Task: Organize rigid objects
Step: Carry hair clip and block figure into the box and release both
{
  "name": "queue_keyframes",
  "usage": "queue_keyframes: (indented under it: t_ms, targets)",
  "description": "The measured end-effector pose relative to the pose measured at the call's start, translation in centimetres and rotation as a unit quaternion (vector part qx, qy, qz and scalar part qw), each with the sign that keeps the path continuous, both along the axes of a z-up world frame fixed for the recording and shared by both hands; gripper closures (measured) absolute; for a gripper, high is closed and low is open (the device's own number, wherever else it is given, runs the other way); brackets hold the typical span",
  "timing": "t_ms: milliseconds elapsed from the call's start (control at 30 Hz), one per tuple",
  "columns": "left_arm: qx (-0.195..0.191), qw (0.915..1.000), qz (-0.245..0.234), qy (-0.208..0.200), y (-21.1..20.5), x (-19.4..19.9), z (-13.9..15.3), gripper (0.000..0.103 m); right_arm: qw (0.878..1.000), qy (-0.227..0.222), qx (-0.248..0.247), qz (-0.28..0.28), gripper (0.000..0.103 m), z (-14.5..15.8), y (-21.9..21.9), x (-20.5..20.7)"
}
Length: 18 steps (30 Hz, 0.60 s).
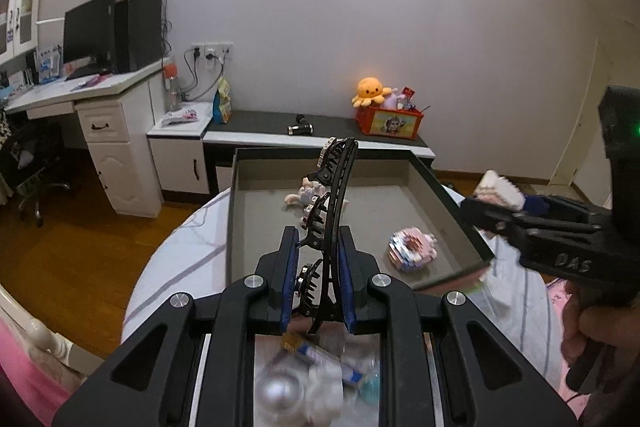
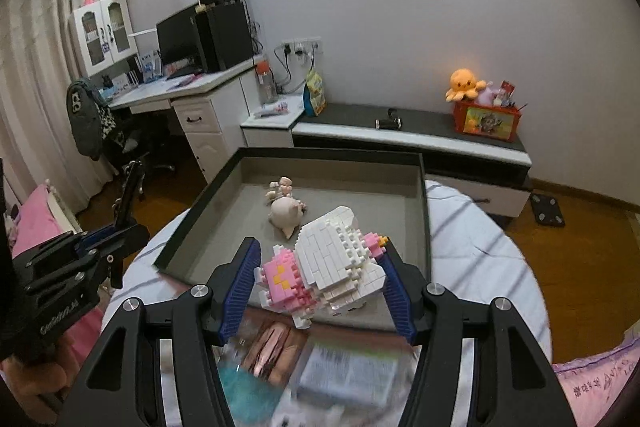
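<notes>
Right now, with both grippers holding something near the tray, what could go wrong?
1. The left gripper pinches only the bottom of the long black hair clip; it may swing or slip.
2. The right gripper holds a brick-built figure; squeezing might break pieces off.
3. Both may drop onto the figures in the tray.

Black grippers (image 1: 318,279), blue ribbed pads (image 2: 239,289), silver screws.

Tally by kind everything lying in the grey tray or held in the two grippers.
Brick model: 2
Small figurine: 2
Black hair clip: 1
Total: 5
</notes>
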<state>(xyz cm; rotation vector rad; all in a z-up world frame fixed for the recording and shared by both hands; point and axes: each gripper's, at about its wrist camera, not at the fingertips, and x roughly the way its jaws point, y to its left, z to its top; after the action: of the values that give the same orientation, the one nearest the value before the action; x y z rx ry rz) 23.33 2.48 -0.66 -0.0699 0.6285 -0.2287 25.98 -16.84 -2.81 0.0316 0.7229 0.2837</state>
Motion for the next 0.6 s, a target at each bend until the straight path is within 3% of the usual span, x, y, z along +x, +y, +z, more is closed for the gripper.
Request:
queue_keyframes:
  t_ms: [200, 467, 500, 533, 567, 600]
  targets:
    - [0.009, 0.9989, -0.007, 0.045, -1.5, 5.2, -2.5, 0.084, 0.998, 0.057, 0.004, -0.008, 0.043, -3.8, 0.1, 4.6]
    - [0.015, 0.9957, -0.007, 0.091, -2.5, 7.9, -5.6, 0.081, 0.996, 0.090, 0.007, -0.014, 0.041, -5.8, -0.7, 7.0]
    - [0.018, 0.9955, -0.004, 0.093, -2.4, 7.9, -5.7, 0.072, 0.996, 0.092, 0.009, -0.014, 0.033, -5.8, -0.8, 7.0]
    - [0.020, 0.9955, -0.001, 0.093, -2.3, 7.8, -5.7, 0.050, 0.996, 0.093, 0.012, -0.015, 0.025, -5.9, -1.0, 6.9]
    - [0.021, 0.9957, 0.005, 0.090, -2.2, 7.6, -5.7, 0.036, 0.996, 0.090, 0.014, -0.018, 0.017, -5.8, -1.0, 6.7]
    - [0.022, 0.9963, 0.013, 0.083, -2.0, 7.2, -5.4, 0.012, 0.996, 0.089, 0.015, -0.020, 0.017, -5.8, -1.2, 6.5]
